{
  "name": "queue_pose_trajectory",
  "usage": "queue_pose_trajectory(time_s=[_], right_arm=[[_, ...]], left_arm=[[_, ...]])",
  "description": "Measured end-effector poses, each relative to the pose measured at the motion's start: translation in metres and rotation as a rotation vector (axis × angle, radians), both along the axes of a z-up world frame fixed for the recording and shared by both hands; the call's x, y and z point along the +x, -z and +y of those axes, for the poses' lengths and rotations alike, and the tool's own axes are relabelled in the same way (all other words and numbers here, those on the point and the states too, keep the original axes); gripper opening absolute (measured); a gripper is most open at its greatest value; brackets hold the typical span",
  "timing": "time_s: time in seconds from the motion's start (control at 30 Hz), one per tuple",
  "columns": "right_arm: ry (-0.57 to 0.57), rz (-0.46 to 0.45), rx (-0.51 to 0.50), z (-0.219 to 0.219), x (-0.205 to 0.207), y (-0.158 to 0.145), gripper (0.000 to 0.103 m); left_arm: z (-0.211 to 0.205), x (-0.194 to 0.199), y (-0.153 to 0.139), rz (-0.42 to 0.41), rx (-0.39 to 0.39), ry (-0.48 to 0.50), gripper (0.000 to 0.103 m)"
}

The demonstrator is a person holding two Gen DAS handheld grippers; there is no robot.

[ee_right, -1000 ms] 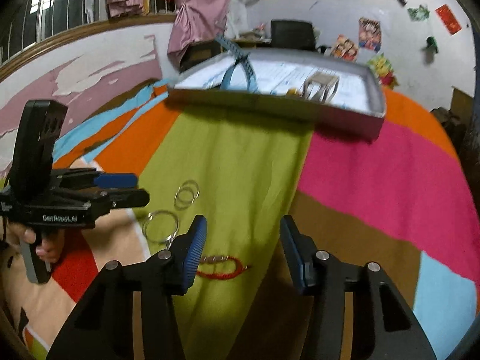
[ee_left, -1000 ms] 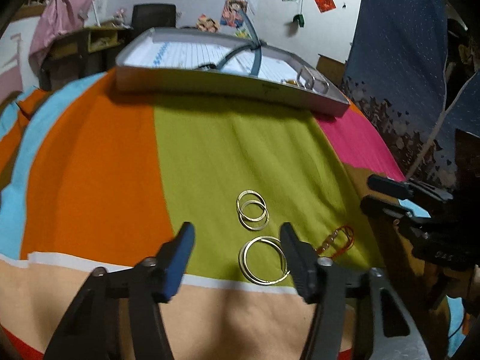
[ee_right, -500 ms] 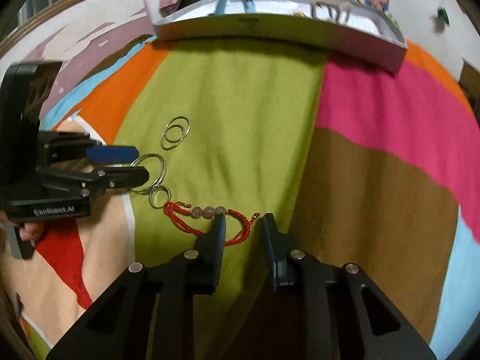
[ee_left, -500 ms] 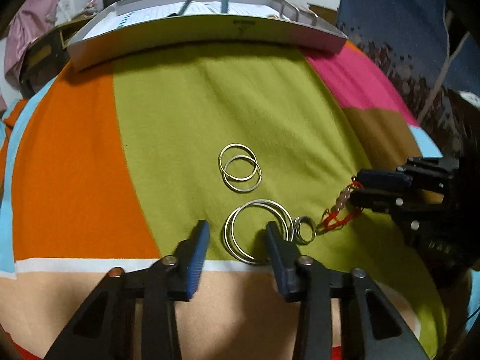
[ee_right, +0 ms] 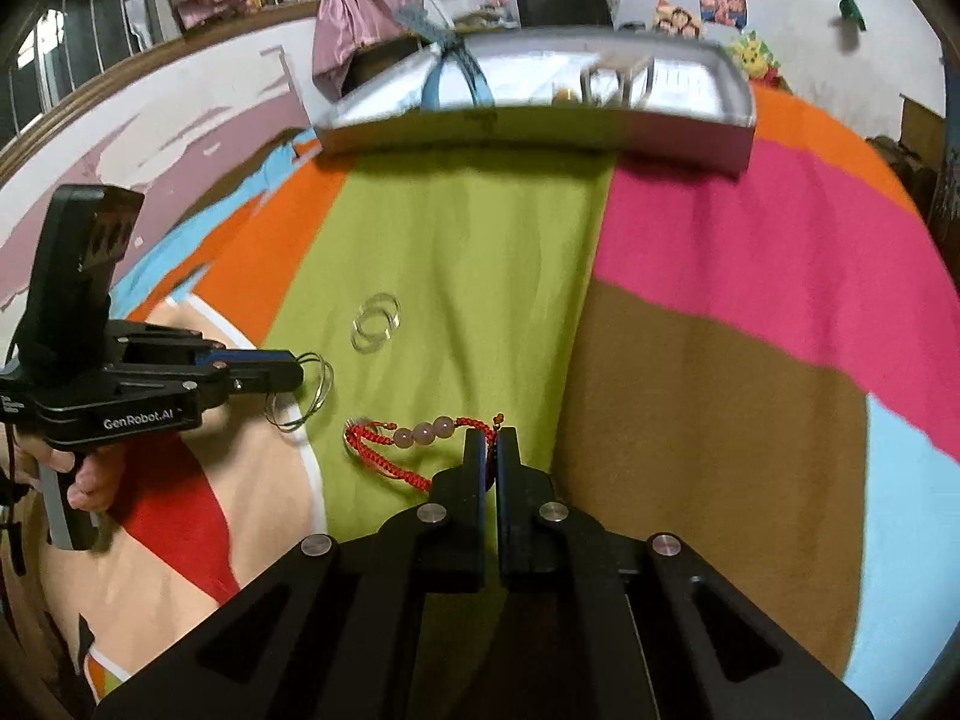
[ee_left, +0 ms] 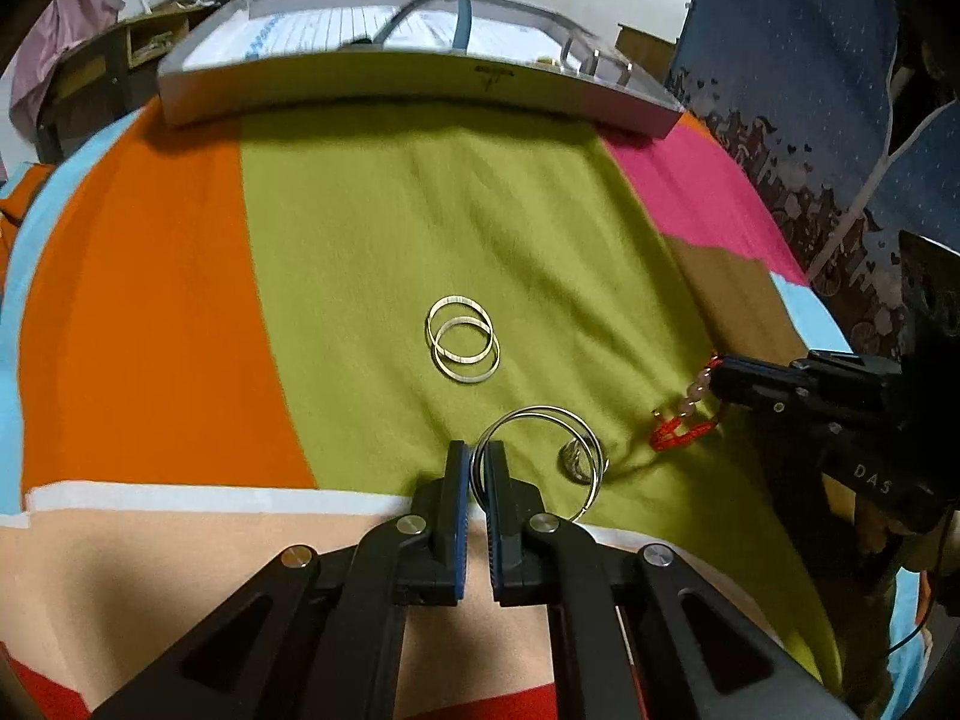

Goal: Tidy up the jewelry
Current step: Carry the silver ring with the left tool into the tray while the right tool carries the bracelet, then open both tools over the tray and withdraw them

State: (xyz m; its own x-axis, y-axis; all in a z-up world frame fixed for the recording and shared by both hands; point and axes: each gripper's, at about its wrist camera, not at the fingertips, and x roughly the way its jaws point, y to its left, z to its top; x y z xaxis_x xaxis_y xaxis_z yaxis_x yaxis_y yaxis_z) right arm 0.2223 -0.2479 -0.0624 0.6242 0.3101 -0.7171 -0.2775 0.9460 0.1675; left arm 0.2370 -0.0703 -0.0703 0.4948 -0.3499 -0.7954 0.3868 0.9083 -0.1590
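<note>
Jewelry on colour-block blanket (ee_left: 336, 228); left gripper (ee_left: 478, 463) jaws pinching silver hoops (ee_left: 543, 420); right gripper (ee_right: 493, 450) jaws pinching red bracelet (ee_right: 414, 441).

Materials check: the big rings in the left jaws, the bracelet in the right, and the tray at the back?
Large rings: thin metal wire, silvery and polished, with bright glints.
Bracelet: braided red cord with three smooth pinkish beads, stone or glass, unclear.
Tray: grey, matte, smooth wall; metal or plastic, cannot tell.

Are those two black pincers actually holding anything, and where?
Yes. The left gripper pinches the big silver hoops at their near rim; the right gripper pinches the red bracelet by its cord end.
</note>
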Motion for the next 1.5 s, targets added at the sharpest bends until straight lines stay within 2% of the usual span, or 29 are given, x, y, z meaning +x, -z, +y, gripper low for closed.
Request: queue_pose_trajectory(time_s=[0.13, 0.27, 0.43, 0.57, 0.7, 0.77, 0.9, 1.07, 1.23, 1.33, 1.43, 1.47, 1.5], right_arm=[[0.004, -0.071, -0.006, -0.002, 0.004, -0.027, 0.003], [0.024, -0.151, -0.020, -0.005, 0.028, -0.063, 0.003], [0.056, -0.244, -0.016, -0.008, 0.072, -0.106, 0.003], [0.112, -0.278, -0.081, 0.003, 0.120, -0.127, 0.003], [0.140, -0.230, -0.132, 0.006, 0.158, -0.132, 0.003], [0.152, -0.190, -0.142, 0.008, 0.174, -0.128, 0.003], [0.166, -0.150, -0.144, 0.012, 0.180, -0.111, 0.003], [0.148, -0.150, -0.198, 0.021, 0.186, -0.106, 0.004], [0.139, -0.146, -0.230, 0.024, 0.189, -0.109, 0.005], [0.135, -0.151, -0.235, 0.024, 0.188, -0.110, 0.005], [0.138, -0.164, -0.224, 0.022, 0.181, -0.112, 0.005], [0.140, -0.171, -0.217, 0.020, 0.179, -0.113, 0.007], [0.145, -0.179, -0.213, 0.019, 0.175, -0.115, 0.014]], left_arm=[[0.006, 0.002, -0.023, -0.050, -0.005, -0.022, 0.005], [0.017, 0.017, -0.053, -0.110, -0.015, -0.079, 0.005], [0.032, 0.054, -0.082, -0.162, -0.107, -0.175, 0.005], [0.044, 0.094, -0.099, -0.205, -0.148, -0.270, 0.005], [0.049, 0.128, -0.106, -0.246, -0.155, -0.329, 0.005], [0.050, 0.143, -0.105, -0.235, -0.141, -0.348, 0.005], [0.049, 0.164, -0.092, -0.195, -0.097, -0.367, 0.005], [0.049, 0.173, -0.078, -0.135, -0.093, -0.378, 0.006], [0.049, 0.169, -0.077, -0.136, -0.105, -0.389, 0.008], [0.048, 0.168, -0.079, -0.133, -0.094, -0.400, 0.015], [0.049, 0.160, -0.083, -0.165, -0.101, -0.410, 0.035], [0.051, 0.156, -0.086, -0.187, -0.106, -0.415, 0.050], [0.053, 0.153, -0.088, -0.208, -0.115, -0.423, 0.067]])
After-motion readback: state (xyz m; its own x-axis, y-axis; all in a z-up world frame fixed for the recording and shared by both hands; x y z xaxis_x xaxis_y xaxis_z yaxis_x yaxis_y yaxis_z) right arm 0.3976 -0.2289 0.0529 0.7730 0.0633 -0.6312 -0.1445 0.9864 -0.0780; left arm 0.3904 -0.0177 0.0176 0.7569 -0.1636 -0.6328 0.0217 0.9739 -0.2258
